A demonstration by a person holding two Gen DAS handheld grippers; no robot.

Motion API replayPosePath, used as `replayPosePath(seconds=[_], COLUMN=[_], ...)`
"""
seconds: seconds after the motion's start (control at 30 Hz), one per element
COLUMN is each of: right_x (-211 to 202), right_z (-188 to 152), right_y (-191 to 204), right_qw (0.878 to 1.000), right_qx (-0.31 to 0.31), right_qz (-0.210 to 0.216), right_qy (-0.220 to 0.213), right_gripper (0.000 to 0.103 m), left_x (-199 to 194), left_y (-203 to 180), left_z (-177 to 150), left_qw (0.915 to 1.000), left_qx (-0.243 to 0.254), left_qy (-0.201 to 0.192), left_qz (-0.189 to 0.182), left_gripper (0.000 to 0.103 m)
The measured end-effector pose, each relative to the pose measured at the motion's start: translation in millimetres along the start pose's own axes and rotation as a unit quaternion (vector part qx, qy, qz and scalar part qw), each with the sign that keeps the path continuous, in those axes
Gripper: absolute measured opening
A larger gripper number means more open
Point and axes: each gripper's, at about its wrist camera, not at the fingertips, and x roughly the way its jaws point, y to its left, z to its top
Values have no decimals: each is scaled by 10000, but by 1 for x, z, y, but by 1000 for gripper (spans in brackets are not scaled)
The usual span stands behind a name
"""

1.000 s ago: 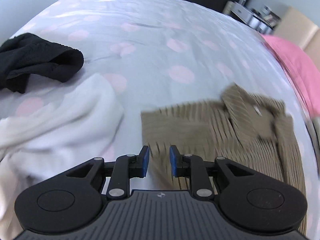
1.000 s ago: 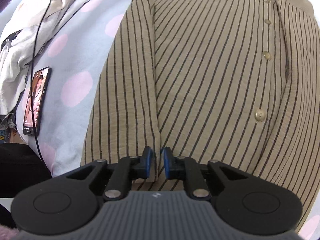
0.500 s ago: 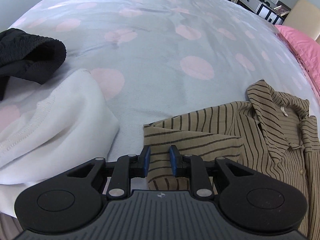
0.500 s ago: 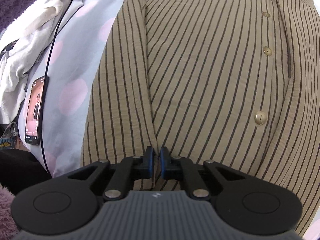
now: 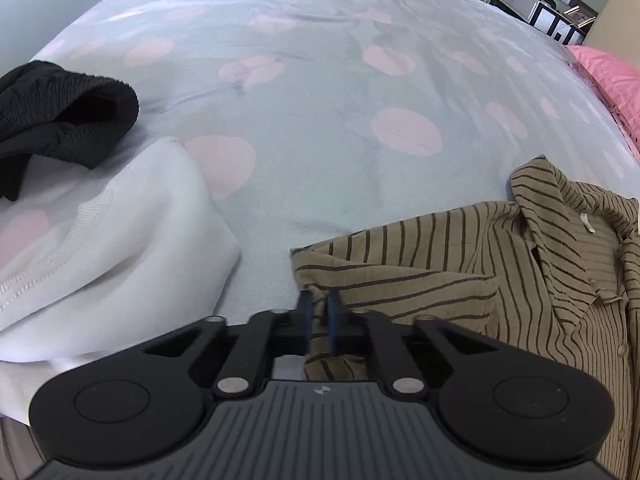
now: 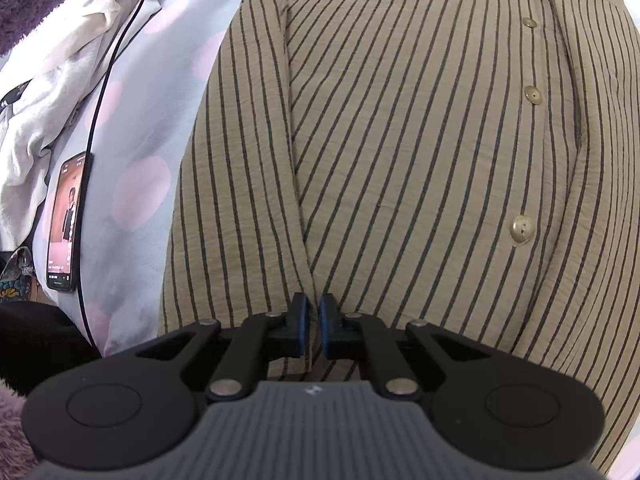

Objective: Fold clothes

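Note:
A tan shirt with dark stripes (image 5: 460, 276) lies on the bed, collar at the right in the left wrist view. My left gripper (image 5: 319, 316) is shut on the cuff edge of its short sleeve, which is folded over the body. In the right wrist view the shirt (image 6: 400, 140) fills the frame, button placket at the right. My right gripper (image 6: 313, 326) is shut on a fold of the shirt near its bottom hem, along a seam.
The bed has a pale blue cover with pink dots (image 5: 320, 100). A white garment (image 5: 100, 248) and a black garment (image 5: 60, 116) lie at the left. A pink pillow (image 5: 612, 68) is at the far right. A phone (image 6: 66, 216) with a black cable (image 6: 104, 80) lies left of the shirt.
My left gripper closed from a small gap onto the sleeve and moved forward over the bed. My right gripper narrowed onto the shirt fold and shifted slightly.

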Motion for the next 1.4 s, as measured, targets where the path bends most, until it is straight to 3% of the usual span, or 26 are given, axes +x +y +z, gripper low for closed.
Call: replayPosePath(seconds=[0.33, 0.53, 0.73, 1.1, 1.4], right_x=[-37, -70, -92, -121, -96], right_z=[-11, -24, -40, -76, -92], right_y=[10, 13, 2, -33, -62], right_qw=[9992, 9978, 9965, 9960, 9943], right_qx=[-128, -138, 60, 246, 662], right_qz=[-36, 225, 547, 512, 804], right_qy=[-364, -602, -622, -686, -241], right_gripper=[1, 1, 1, 1, 1], left_x=[-43, -73, -87, -50, 2], left_y=[-28, -82, -160, -285, -352], left_z=[16, 32, 41, 23, -5], left_qw=[9988, 9950, 9863, 9691, 9525], left_qx=[281, 821, 1530, 2448, 3028], left_qy=[-371, -560, -619, -284, 141], left_qz=[164, 103, 12, 140, 302], left_gripper=[0, 0, 0, 0, 0])
